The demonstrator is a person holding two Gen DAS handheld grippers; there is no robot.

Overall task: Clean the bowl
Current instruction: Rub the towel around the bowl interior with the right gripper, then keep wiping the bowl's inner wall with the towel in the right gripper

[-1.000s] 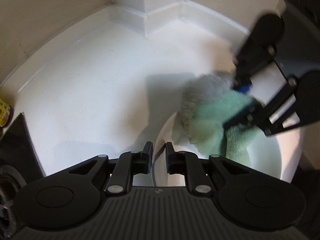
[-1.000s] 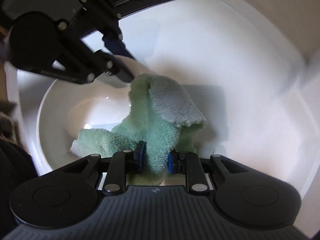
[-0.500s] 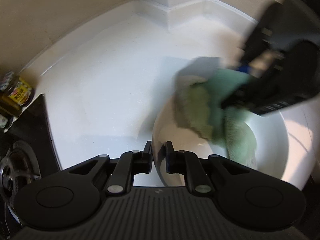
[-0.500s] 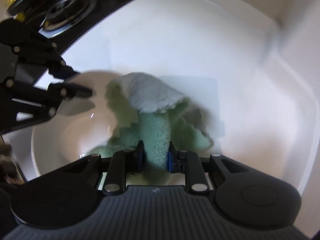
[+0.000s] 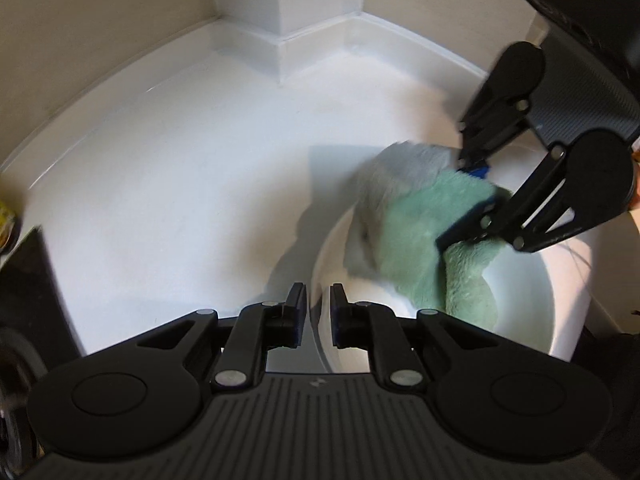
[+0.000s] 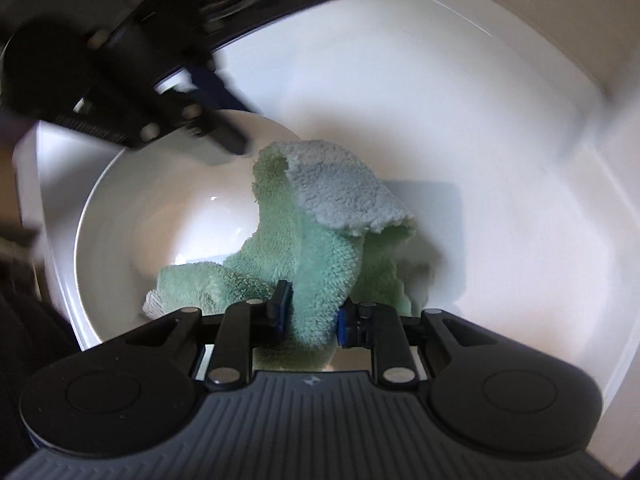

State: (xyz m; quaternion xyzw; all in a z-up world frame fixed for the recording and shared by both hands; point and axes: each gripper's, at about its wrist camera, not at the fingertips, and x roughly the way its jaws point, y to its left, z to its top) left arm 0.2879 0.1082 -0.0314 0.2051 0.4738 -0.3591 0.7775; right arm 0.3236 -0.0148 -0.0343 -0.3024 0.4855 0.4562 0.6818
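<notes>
Bowl [image 6: 132, 216] of smooth, glossy white ceramic, round and deep, is seen resting on a white countertop [image 5: 180, 184], close to the counter's inner corner where a square white pillar [image 5: 284, 20] rises. Its rim is gripped by the left gripper [image 5: 319, 312], whose narrowly spaced fingers are clenched on either side of the thin wall; in the right wrist view that same gripper [image 6: 224, 132] is smeared by motion blur at the bowl's far edge. A fluffy microfibre cloth [image 6: 316, 248], mint green on one face and pale grey on the other, is pinched firmly between the blue-padded fingers of the right gripper [image 6: 312, 312]. The cloth is draped over the bowl's rim, with a green fold lying inside the bowl and a grey flap hanging on the countertop side. A black stovetop [image 5: 24, 292] is glimpsed beyond the bowl's left side, at the counter's edge.

Compared with half a second earlier, the cloth has been shifted within the bowl: its grey flap is now spread further over the rim, and a longer green tail is laid across the bowl's inner wall. The left gripper's hold on the rim is unchanged.
</notes>
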